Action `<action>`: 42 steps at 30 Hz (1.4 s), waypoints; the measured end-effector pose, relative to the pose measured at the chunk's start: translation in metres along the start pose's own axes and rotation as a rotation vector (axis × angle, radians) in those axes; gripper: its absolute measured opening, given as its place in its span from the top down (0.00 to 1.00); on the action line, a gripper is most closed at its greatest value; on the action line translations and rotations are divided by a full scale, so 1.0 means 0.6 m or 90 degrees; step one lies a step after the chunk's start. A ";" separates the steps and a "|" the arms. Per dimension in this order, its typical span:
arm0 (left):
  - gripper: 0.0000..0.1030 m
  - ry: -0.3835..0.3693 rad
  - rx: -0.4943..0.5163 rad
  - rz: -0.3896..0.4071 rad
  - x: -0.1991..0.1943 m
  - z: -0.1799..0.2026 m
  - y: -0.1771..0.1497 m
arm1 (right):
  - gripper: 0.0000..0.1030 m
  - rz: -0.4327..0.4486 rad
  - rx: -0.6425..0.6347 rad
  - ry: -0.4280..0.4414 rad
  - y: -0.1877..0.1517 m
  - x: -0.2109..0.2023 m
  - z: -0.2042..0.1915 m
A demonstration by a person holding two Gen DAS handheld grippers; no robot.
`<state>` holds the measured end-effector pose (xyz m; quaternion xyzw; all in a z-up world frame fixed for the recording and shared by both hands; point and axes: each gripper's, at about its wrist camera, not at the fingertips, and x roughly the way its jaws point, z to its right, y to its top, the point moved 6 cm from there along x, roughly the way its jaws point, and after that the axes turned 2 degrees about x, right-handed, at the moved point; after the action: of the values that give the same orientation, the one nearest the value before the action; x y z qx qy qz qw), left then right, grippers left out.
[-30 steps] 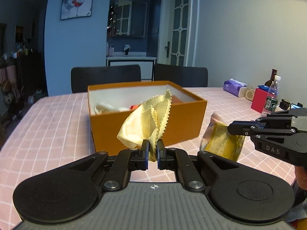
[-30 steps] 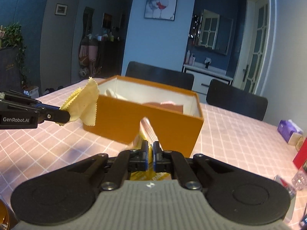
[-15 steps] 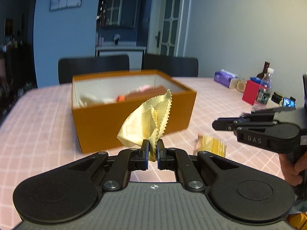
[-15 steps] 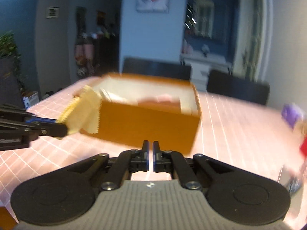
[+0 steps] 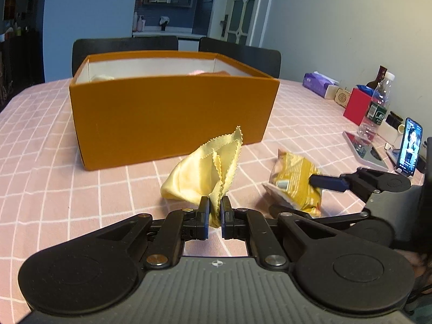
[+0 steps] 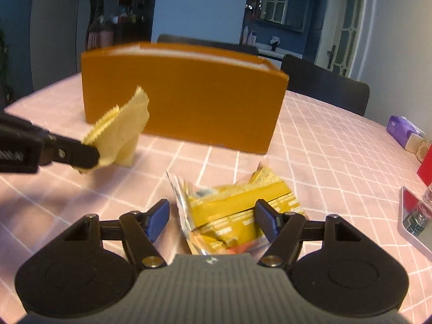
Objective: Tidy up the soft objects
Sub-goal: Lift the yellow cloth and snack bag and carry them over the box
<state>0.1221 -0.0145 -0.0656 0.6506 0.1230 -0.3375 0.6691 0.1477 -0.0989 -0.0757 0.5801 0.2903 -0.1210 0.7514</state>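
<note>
My left gripper is shut on a pale yellow cloth with zigzag edges, held low over the pink checked tablecloth in front of the orange box. The cloth also shows in the right wrist view, pinched by the left gripper. My right gripper is open, its blue fingers on either side of a crumpled yellow snack packet lying on the table. In the left wrist view the packet lies at the right with a right fingertip on it. The box holds soft items.
The orange box stands behind both items. At the right table edge stand a water bottle, a red box, a phone, a tablet and a purple tissue pack. Dark chairs stand behind the table.
Both grippers have come down toward the table. The right gripper let go of the snack packet, which fell to the table, then opened wide around it. The left still holds the cloth.
</note>
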 end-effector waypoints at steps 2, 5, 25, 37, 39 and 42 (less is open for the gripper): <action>0.92 0.003 -0.002 -0.007 0.004 -0.002 -0.004 | 0.38 0.007 -0.039 -0.032 -0.004 0.008 -0.002; 0.92 0.004 -0.005 -0.014 0.010 -0.003 -0.006 | 0.48 0.017 -0.061 -0.046 0.000 0.014 -0.004; 0.92 0.019 0.017 0.081 -0.070 -0.006 0.062 | 0.90 0.146 -0.062 -0.023 0.110 -0.115 0.023; 0.92 0.030 0.072 0.167 -0.096 -0.027 0.241 | 0.90 0.257 0.046 0.061 0.315 -0.106 0.054; 0.92 0.016 0.055 0.144 -0.071 -0.039 0.265 | 0.90 0.253 0.051 0.069 0.343 -0.082 0.049; 0.92 0.025 0.043 0.109 -0.026 -0.062 0.294 | 0.90 0.239 0.033 0.078 0.379 -0.043 0.037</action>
<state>0.2284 0.0128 0.0781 0.6873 0.0686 -0.2705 0.6706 0.2517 -0.0562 0.1252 0.6493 0.2190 0.0495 0.7267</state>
